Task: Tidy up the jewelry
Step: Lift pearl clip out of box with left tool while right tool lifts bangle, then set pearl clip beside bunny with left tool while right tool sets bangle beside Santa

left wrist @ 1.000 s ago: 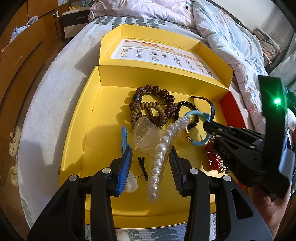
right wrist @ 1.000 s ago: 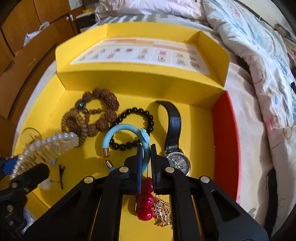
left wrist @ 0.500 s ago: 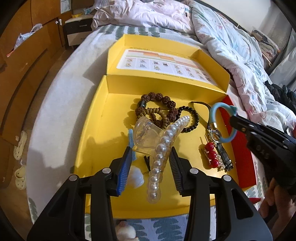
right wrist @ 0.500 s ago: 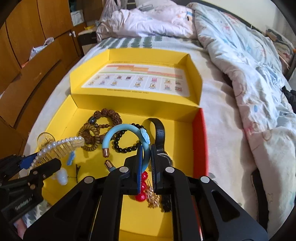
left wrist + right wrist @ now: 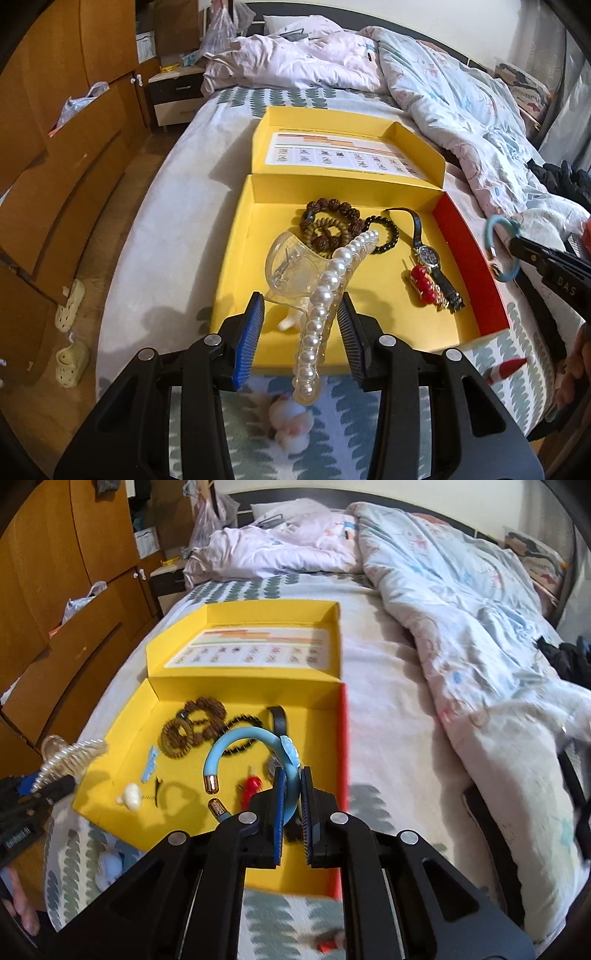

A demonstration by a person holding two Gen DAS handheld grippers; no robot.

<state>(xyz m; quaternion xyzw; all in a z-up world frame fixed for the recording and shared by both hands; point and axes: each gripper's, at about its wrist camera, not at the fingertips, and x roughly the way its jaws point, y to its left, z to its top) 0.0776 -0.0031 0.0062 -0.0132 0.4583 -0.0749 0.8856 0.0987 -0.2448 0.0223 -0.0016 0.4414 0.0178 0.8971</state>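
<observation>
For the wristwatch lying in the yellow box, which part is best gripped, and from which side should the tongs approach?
Grip the watch by its upper black strap, above the dial, coming from above with the pads on the strap's two long edges. There the strap arches off the box floor, and the floor to its right is bare. Avoid the lower strap: the red bead ornament lies against it, and the round dial would likely slip.

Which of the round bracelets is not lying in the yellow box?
The light blue open bangle with gold end caps. The right hand-held gripper holds it in the air, while the brown bead bracelets and the black bead bracelet lie in the box.
</observation>
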